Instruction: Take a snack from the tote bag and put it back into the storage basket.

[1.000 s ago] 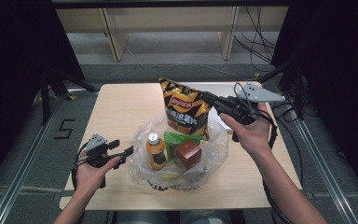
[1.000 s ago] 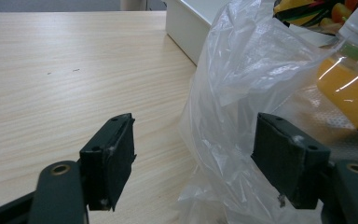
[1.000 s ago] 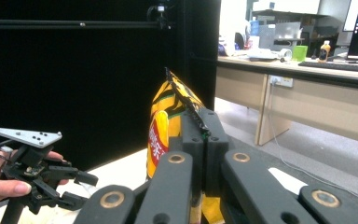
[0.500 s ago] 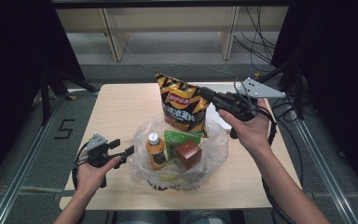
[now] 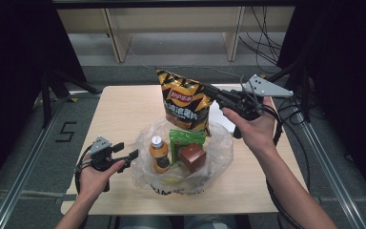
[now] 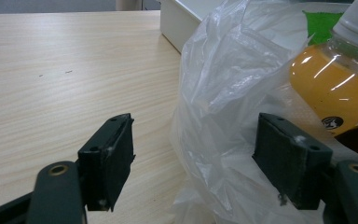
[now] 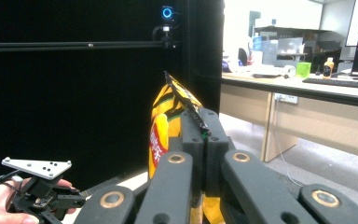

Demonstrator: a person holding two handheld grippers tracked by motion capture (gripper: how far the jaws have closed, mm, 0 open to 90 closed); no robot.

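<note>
Midway, right gripper [image 5: 213,90] is clamped on the chip bag's [image 5: 185,101] top edge, holding it above the clear plastic bag [image 5: 219,148] on the desk [image 5: 119,112], orange drink bottle [image 5: 158,153], green packet [image 5: 185,138], brown box [image 5: 192,157] already inside, left gripper [image 5: 129,156] wide open at bag's side, gripping nothing.

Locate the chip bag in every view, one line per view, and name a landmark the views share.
High view: the chip bag hangs upper centre, above the plastic bag, its right edge pinched by the right gripper.
Left gripper view: the chip bag is not in it.
Right gripper view: centre, the bag's edge clamped between the jaws.
Shared landmark: the left gripper, at lower left in the high and right gripper views.
</note>
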